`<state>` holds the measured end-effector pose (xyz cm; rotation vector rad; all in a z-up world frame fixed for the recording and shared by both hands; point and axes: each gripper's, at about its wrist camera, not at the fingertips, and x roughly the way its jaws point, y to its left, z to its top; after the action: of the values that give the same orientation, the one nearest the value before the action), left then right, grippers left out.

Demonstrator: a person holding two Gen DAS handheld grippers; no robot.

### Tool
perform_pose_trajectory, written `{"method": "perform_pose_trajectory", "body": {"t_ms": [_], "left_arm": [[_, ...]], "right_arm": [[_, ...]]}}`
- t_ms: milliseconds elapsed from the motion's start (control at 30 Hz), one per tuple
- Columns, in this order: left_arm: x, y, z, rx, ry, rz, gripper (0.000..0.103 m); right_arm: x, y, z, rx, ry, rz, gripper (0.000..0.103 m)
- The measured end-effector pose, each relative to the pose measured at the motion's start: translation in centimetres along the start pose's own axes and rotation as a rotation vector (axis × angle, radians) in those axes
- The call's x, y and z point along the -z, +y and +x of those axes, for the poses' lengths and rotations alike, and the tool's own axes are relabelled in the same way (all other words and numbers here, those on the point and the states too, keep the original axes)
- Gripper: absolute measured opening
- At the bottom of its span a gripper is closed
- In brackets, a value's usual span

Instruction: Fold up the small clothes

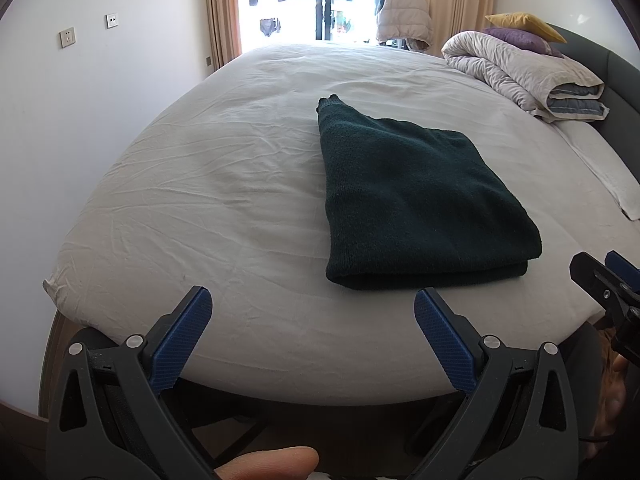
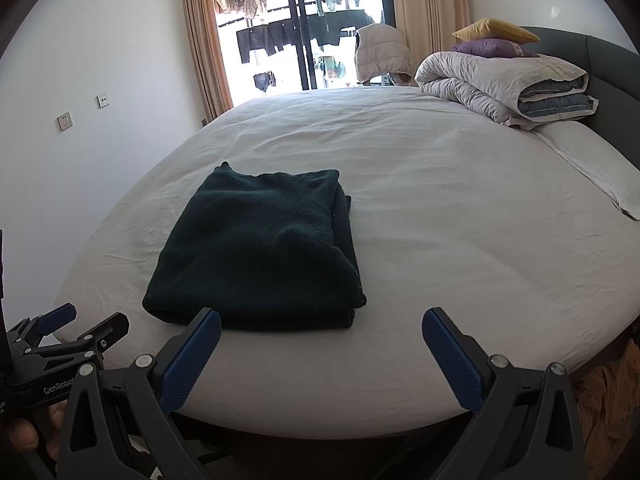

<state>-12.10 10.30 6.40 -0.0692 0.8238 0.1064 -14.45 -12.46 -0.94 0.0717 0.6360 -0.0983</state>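
Two grippers, both empty, hanging just off the near edge of the bed (image 1: 240, 184).

Left wrist view first: the left gripper (image 1: 313, 312) has its jaws spread wide with nothing between them. The dark green folded garment (image 1: 412, 200) lies flat on the white sheet, ahead of the jaws and off toward the right one, its thick folded edge facing the camera and close to the right jaw tip but not touching it. One narrow bit, maybe a cuff or collar, pokes out at the far left corner. Ahead and left of the jaws it's just bare wrinkled sheet all the way to the bed's rounded edge, so loads of room there. The right gripper (image 1: 608, 280) peeks in at the right border, past the garment's right side. Far right, a rolled duvet (image 1: 520, 72) with a purple and a yellow pillow sits by the headboard, well apart from the garment. A fingertip shows at the bottom.

Right wrist view: the right gripper (image 2: 322, 326) is also wide open and holding nothing. Here the garment (image 2: 260, 248) lies ahead and to the left, its near folded edge just behind the left jaw tip, layered edges stacked along its right side. Open sheet fills everything ahead and right of the jaws up to the duvet (image 2: 500, 84). The left gripper (image 2: 80, 328) sits low at the left, beside the bed edge, jaws apart.
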Motion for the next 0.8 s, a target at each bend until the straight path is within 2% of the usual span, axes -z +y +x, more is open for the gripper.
{"method": "perform_pose_trajectory", "body": {"t_ms": [800], "left_arm": [[0.1,-0.17,0.22,-0.001,0.001,0.006,0.103]], "right_arm": [[0.05,-0.26,-0.02,-0.008,0.004,-0.002,0.103]]}}
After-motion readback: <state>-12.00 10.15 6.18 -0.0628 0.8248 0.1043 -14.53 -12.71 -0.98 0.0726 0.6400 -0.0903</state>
